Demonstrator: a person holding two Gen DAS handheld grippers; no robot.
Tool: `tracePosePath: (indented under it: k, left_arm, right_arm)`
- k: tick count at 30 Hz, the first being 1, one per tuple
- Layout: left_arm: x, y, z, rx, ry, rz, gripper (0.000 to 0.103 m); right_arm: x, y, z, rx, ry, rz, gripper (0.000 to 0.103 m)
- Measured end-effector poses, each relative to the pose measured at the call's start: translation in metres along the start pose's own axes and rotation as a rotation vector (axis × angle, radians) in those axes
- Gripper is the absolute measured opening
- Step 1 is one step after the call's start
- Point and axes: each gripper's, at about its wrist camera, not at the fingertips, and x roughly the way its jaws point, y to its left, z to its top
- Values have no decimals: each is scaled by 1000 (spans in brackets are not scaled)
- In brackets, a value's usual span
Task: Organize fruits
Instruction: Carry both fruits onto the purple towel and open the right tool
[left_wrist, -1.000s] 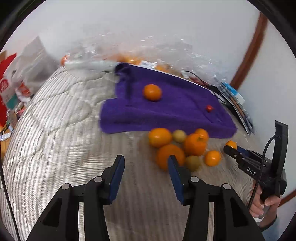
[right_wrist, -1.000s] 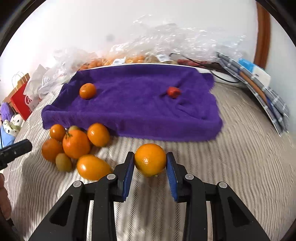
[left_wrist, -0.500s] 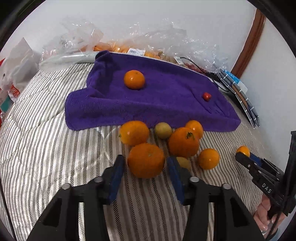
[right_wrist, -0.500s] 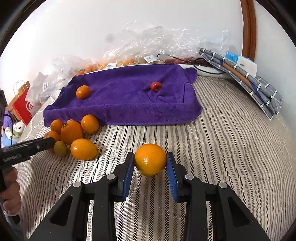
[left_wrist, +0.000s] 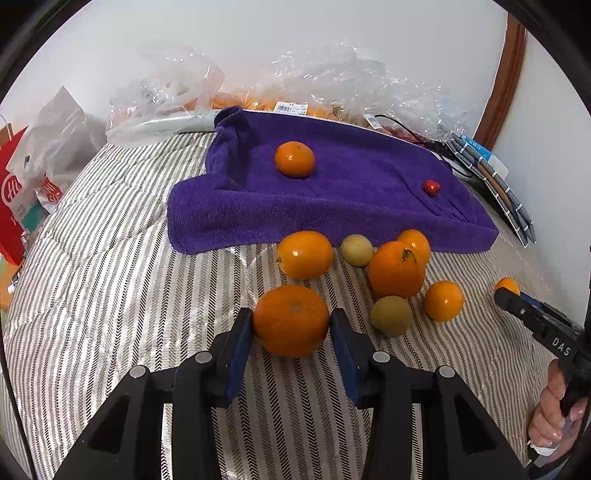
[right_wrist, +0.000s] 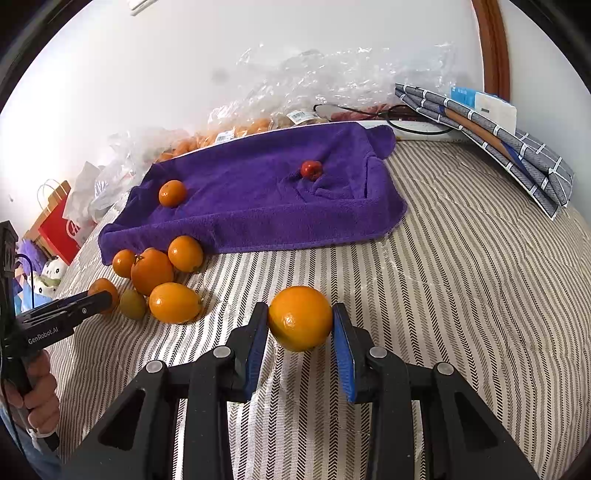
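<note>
My left gripper (left_wrist: 291, 326) is shut on a large orange (left_wrist: 291, 317) at the near edge of a fruit cluster on the striped bed cover (left_wrist: 110, 295); both blue pads touch its sides. My right gripper (right_wrist: 300, 323) is shut on a smaller orange (right_wrist: 300, 315), held just over the cover, right of the cluster. Several oranges and two greenish fruits (left_wrist: 390, 315) lie in front of the purple towel (left_wrist: 351, 206). On the towel sit one orange (left_wrist: 294, 159) and a small red fruit (left_wrist: 431, 187).
Crinkled clear plastic bags of fruit (left_wrist: 332, 92) line the wall behind the towel. Folded checked cloth (right_wrist: 498, 140) and a black cable lie at the back right. A red paper bag (left_wrist: 14, 206) stands off the bed's left side. A hand (right_wrist: 33, 391) grips the left tool.
My left gripper moved forward to the cluster and closed onto the large orange. My right gripper shifted a little away from the cluster, still holding its orange.
</note>
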Motion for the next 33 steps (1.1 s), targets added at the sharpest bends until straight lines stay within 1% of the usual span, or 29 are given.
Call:
tracePosePath:
  k: [1, 2, 4, 7, 10, 12, 15, 18, 19, 22, 24, 26, 33]
  left_arm:
    - [2, 0, -1, 1, 3, 2, 41]
    - [1, 1, -2, 5, -19, 11, 41]
    - [2, 0, -2, 4, -18, 16, 42]
    - [3, 1, -2, -4, -19, 8, 42]
    - [2, 6, -1, -25, -23, -16, 42]
    - [1, 8, -2, -45, -27, -32, 42]
    - [-1, 15, -3, -80, -36, -59, 39]
    - [-3, 27, -6, -135, -54, -124, 38]
    - [-6, 30, -6, -145, -68, -119, 38]
    - [-12, 26, -7, -128, -95, -105, 38]
    - [-16, 23, -8, -113, -110, -99, 38]
    - [-18, 21, -7, -103, -119, -102, 38]
    - [-22, 19, -5, -94, -145, -123, 38]
  right_arm:
    - [0, 0, 0, 2, 1, 5, 34]
    - [0, 0, 0, 3, 2, 11, 34]
    - [0, -1, 0, 6, 3, 18, 34]
    - [-1, 5, 0, -24, 6, -7, 34]
    - [-3, 13, -1, -67, -7, -38, 34]
    - [-2, 15, -1, -81, -3, -41, 34]
    - [-3, 13, -2, -77, -6, -48, 34]
    - [-5, 9, -1, -63, -12, -41, 34]
    - [-5, 8, -1, -59, -14, -38, 34]
    - [-8, 7, -1, -49, -30, -28, 34]
    - [-9, 7, -1, -43, -38, -43, 34]
    - [-10, 6, -1, -36, -42, -57, 34]
    - [-12, 6, -1, -34, -51, -55, 34]
